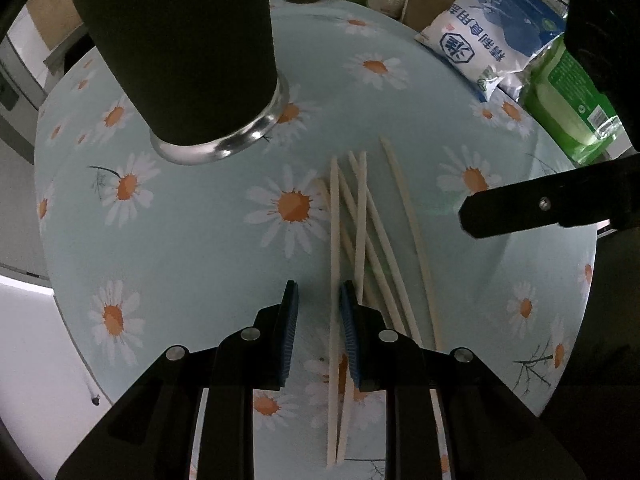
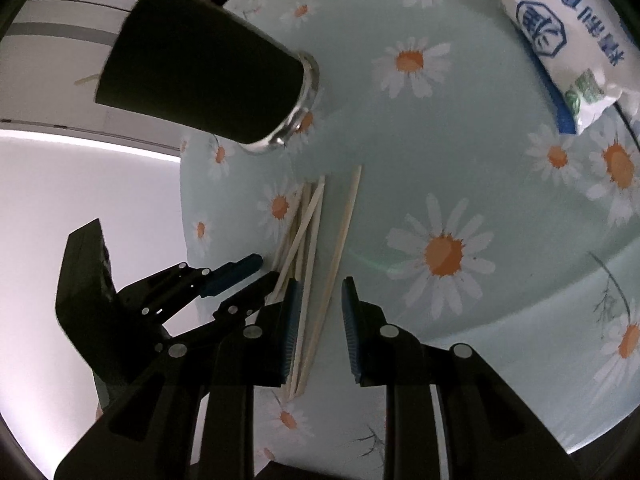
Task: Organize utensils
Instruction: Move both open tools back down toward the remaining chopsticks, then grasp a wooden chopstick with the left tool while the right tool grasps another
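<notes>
Left gripper (image 1: pixel 318 312) at six o'clock of its own view, blue pads apart, straddling the leftmost chopstick (image 1: pixel 333 280) of the scattered chopsticks (image 1: pixel 368 240). Nothing clamped yet; whether the right-hand pad touches the wood cannot be told.

Right gripper (image 2: pixel 320 308) likewise low at six o'clock in the right wrist view, pads spread, with the lone outlying chopstick (image 2: pixel 340 248) running up between them toward twelve to one o'clock, and the main bundle just beside the left pad at about eleven.

Long axes of all sticks lying roughly along both tools' forward direction, near ends toward the tools, far ends fanned toward twelve o'clock. Judged so: each tool already aligned on one stick, so the coming move likely a straight closing rather than a reach; crossed sticks in the bundle could be dragged along.

Farther out, at ten to eleven o'clock, dark tumbler (image 1: pixel 180 52) with a silver base, standing on the daisy-print table (image 1: pixel 200 240), well apart from the stick tips; presumably the holder. Farthest, at one to two o'clock, white salt bag (image 1: pixel 480 32) and green packet (image 1: pixel 568 108).
</notes>
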`<move>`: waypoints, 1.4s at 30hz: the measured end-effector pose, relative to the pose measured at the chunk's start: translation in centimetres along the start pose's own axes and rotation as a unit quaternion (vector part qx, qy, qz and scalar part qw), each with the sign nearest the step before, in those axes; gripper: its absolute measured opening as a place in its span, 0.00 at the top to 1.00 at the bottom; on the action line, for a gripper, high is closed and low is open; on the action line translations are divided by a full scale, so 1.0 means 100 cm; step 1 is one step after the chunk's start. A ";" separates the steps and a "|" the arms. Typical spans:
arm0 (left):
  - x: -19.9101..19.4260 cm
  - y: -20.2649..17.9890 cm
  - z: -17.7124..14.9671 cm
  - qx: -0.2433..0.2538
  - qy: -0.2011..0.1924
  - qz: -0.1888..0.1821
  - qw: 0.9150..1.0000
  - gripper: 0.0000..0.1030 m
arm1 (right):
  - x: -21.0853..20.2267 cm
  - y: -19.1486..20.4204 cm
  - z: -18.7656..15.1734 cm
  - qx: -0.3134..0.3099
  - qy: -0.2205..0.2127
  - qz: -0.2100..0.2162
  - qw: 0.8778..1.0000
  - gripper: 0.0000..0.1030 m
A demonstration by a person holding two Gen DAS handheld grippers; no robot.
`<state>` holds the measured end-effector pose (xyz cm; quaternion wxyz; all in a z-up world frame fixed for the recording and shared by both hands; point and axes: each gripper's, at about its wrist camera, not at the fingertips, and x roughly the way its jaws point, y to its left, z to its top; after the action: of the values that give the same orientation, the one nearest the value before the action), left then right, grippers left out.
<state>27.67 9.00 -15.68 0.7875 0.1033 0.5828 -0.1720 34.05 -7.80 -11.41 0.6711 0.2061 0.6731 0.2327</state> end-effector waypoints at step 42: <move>-0.060 0.049 -0.060 -0.155 -0.138 -0.074 0.975 0.96 | 0.072 0.081 0.019 0.044 0.027 -0.280 0.959 0.95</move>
<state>22.75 16.57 -11.97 0.8519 -0.0885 0.4940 -0.1497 35.57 3.00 -12.45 0.6813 0.0329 0.7312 0.0111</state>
